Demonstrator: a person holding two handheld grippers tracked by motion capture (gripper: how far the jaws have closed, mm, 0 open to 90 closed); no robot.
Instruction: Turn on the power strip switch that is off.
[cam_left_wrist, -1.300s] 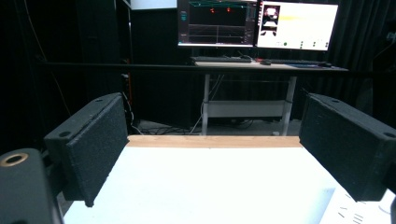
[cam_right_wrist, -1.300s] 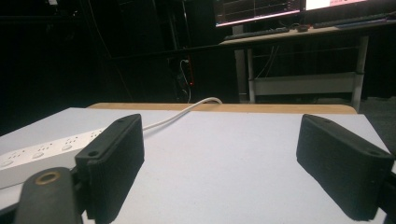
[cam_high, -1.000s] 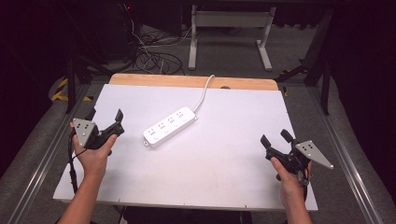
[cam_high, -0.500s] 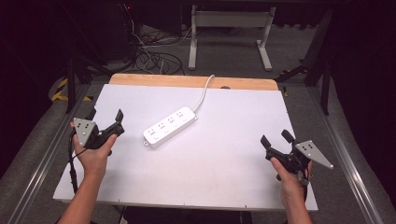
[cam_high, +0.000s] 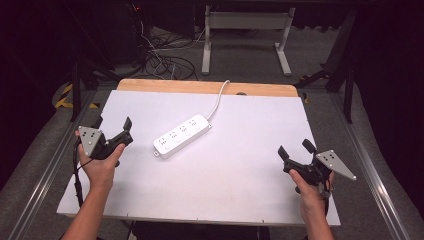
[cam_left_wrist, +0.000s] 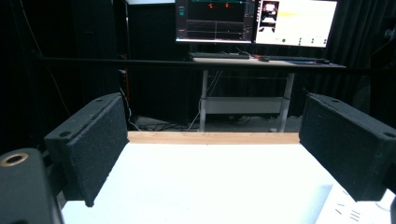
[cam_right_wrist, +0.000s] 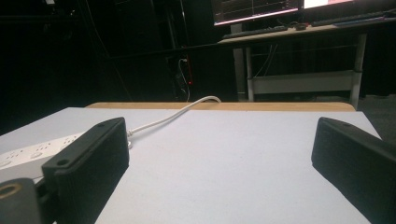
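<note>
A white power strip (cam_high: 182, 135) lies slantwise on the white table top (cam_high: 240, 170), left of centre, its white cable (cam_high: 218, 102) running to the far edge. My left gripper (cam_high: 112, 125) rests at the table's left side, open, with nothing between its jaws; the strip's end (cam_left_wrist: 355, 210) peeks in at the lower right of the left gripper view. My right gripper (cam_high: 295, 149) sits near the right front corner, open and empty. In the right gripper view the strip (cam_right_wrist: 32, 151) lies to the left and its cable (cam_right_wrist: 173, 114) curves toward the back.
A bare wooden strip (cam_high: 205, 87) borders the table's far edge. Behind it stand a desk frame (cam_high: 245, 35) and tangled cables (cam_high: 165, 60) on the floor. Monitors (cam_left_wrist: 254, 21) glow on a desk farther back. Metal rails (cam_high: 45, 165) run along both sides.
</note>
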